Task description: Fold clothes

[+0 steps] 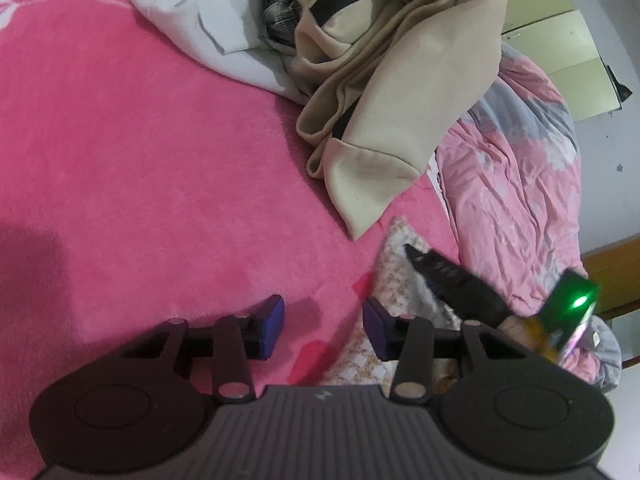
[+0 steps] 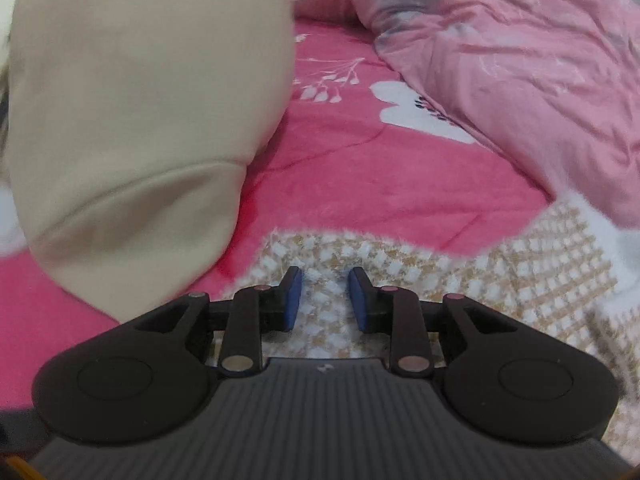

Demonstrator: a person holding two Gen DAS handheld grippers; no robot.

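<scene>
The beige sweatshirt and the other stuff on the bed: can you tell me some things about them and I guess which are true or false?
1. The beige fleece sweatshirt lies on a bright pink fuzzy blanket. True.
2. The left hand-held gripper is squeezing the beige sweatshirt. False: its jaws stand apart over the pink blanket, with nothing between them.
3. The right hand-held gripper hangs over a white and tan checked fuzzy cloth. True.
4. The crumpled quilt is green. False: it is pale pink with grey patches.
5. A light grey garment lies next to the beige sweatshirt. True.
6. The right hand-held gripper is pinching the checked cloth. False: its blue pads stand apart above it.
</scene>
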